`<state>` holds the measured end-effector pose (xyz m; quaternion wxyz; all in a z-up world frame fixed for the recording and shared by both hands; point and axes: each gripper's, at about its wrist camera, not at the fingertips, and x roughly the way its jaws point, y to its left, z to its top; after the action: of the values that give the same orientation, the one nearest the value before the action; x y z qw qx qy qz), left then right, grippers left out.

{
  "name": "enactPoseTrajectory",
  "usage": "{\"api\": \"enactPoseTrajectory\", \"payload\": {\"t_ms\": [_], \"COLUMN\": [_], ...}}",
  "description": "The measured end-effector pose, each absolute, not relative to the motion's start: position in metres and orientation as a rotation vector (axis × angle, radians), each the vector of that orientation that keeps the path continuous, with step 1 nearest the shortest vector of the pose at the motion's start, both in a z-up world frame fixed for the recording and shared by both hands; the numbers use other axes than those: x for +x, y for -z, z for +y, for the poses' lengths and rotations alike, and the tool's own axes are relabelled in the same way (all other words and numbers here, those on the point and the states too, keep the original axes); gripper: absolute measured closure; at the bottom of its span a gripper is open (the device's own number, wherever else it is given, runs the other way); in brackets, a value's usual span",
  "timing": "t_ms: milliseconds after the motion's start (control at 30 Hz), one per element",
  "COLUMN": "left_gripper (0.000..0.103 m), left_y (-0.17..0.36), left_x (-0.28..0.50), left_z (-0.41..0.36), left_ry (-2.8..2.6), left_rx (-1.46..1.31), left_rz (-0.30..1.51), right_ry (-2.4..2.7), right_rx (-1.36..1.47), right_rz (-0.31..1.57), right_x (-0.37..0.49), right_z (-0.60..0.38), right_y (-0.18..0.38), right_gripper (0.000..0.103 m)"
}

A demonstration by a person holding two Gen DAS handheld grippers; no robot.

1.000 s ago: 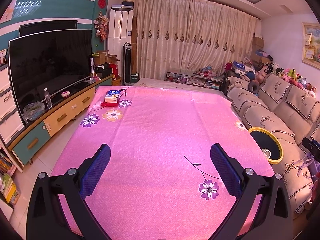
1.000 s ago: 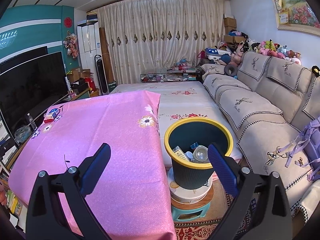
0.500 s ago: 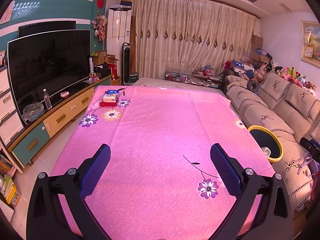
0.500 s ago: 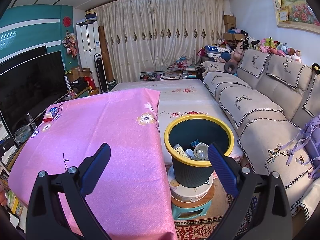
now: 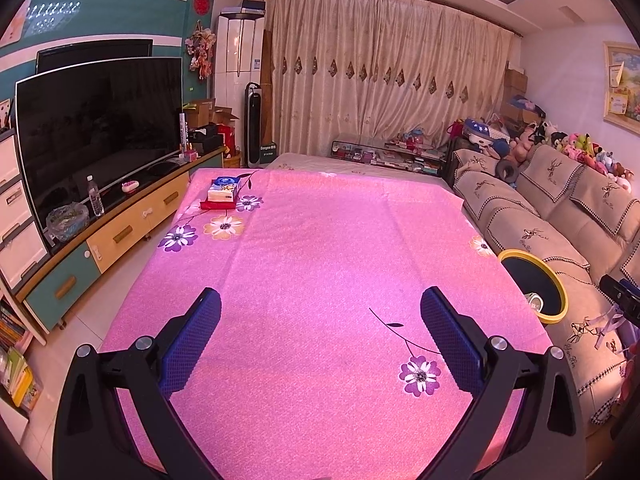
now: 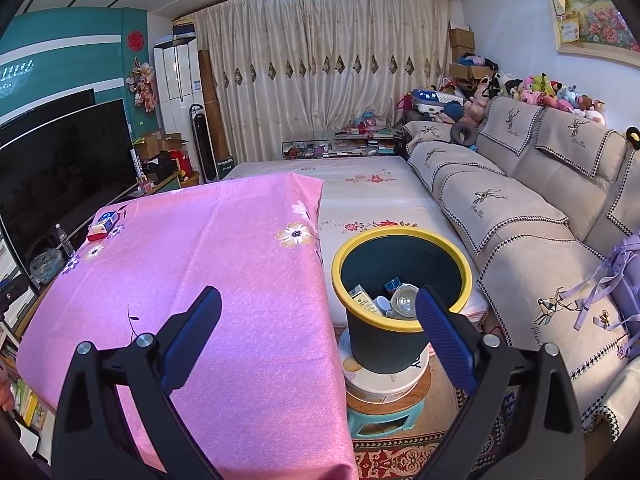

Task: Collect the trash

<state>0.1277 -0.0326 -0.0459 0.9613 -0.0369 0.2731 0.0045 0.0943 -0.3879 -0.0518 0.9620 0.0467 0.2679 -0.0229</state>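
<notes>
Both pairs of fingers stand wide apart and hold nothing. Your left gripper hovers over the pink flowered cloth on the worktop, at the lower centre of its frame. Your right gripper hangs over the cloth's right edge, its right finger overlapping the yellow rim of the dark trash bin. You can see a carton and a clear cup lying inside the bin. A tissue box sits far off at the cloth's upper left.
</notes>
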Motion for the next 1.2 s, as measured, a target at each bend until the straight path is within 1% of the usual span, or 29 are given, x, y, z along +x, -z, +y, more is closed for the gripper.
{"api": "enactPoseTrajectory", "payload": {"t_ms": [1200], "left_gripper": [0.005], "left_y": [0.0555], "left_x": [0.1371], "left_z": [-0.0373], "left_ry": [0.002], "left_rx": [-0.071], "left_rz": [0.596], "right_ry": [0.04], "right_rx": [0.092], "right_rz": [0.56], "right_x": [0.0994], "right_z": [-0.3849], "right_y": [0.0582], "right_gripper": [0.01]}}
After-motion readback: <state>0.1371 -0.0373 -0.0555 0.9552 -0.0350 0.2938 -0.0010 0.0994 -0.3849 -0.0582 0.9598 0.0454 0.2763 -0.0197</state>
